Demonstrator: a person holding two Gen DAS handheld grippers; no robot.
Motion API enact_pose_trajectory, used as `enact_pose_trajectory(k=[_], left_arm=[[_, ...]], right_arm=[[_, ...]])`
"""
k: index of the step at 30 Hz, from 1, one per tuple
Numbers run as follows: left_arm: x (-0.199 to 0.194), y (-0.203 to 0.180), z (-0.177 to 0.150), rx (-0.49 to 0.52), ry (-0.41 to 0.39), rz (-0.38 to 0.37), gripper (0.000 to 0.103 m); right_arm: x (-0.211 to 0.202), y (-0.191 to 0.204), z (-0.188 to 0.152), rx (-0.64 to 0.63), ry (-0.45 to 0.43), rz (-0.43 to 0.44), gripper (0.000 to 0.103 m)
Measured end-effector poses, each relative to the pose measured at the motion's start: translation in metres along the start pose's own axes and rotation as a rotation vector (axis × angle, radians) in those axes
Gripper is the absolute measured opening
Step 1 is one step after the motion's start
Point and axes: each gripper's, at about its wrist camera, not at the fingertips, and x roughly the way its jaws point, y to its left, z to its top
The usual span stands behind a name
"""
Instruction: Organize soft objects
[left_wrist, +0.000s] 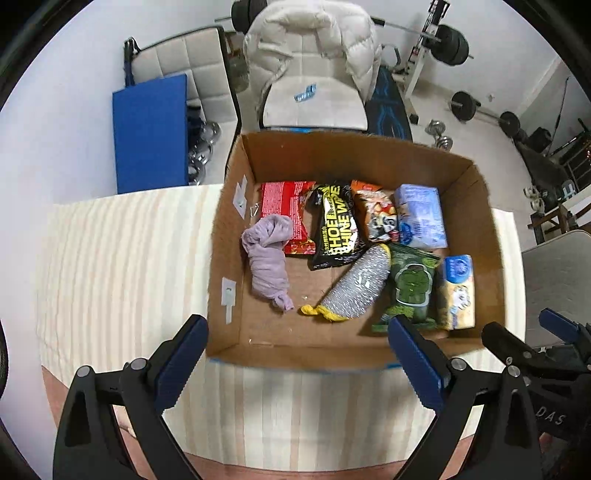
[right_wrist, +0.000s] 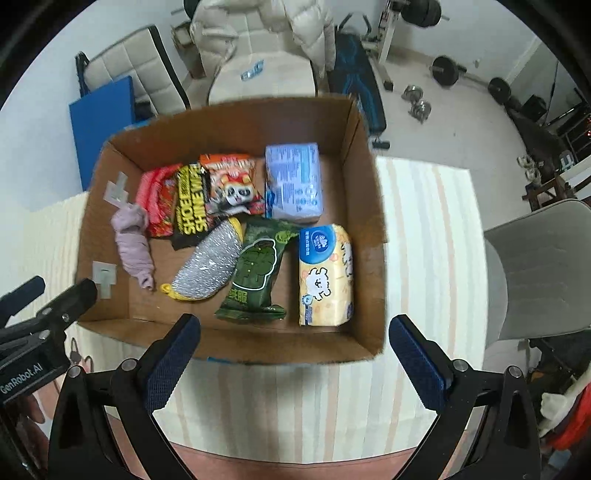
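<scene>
Both sets of jaws wide apart, empty, over near edge of cardboard box (left_wrist: 476, 236). Left gripper (left_wrist: 299, 354): lilac cloth roll (left_wrist: 267, 254) upper-left of jaws, long axis near-vertical in frame. Right gripper (right_wrist: 295, 354): yellow tissue pack (right_wrist: 325, 275) directly above, nearer.

Both wrist cameras are looking steeply down from above the near edge of the striped table (left_wrist: 122, 258), each between its own spread fingers. The left view is centring the cardboard box (left_wrist: 332, 158); the right is showing it left of centre. Both are sharing the box and, somewhat blurred, the padded chair (right_wrist: 266, 70) along the upper frame.
</scene>
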Motion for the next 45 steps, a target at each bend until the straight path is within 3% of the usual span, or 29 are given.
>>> enact_pose_trajectory(k=[13,28,38,45], left_arm=[[-0.14,-0.002,-0.073,0.017,-0.193,-0.007,0.1],[-0.258,-0.003,-0.142,0.029,-0.333,-0.047,0.1],[-0.295,0.003,-0.164,0.023,-0.374,-0.055,0.1],[-0.299,0.002,-0.163,0.023,-0.407,-0.02,0.1]], right_arm=[[-0.14,-0.012,-0.085,-0.018,-0.188,0.033,0.103],[-0.277,-0.013,-0.177,-0.026,-0.404,0.042,0.103],[-0.321,-0.004,-0.218,-0.065,-0.44,0.015,0.103],[-0.328,-0.008,-0.214,-0.028,-0.489,-0.015,0.103]])
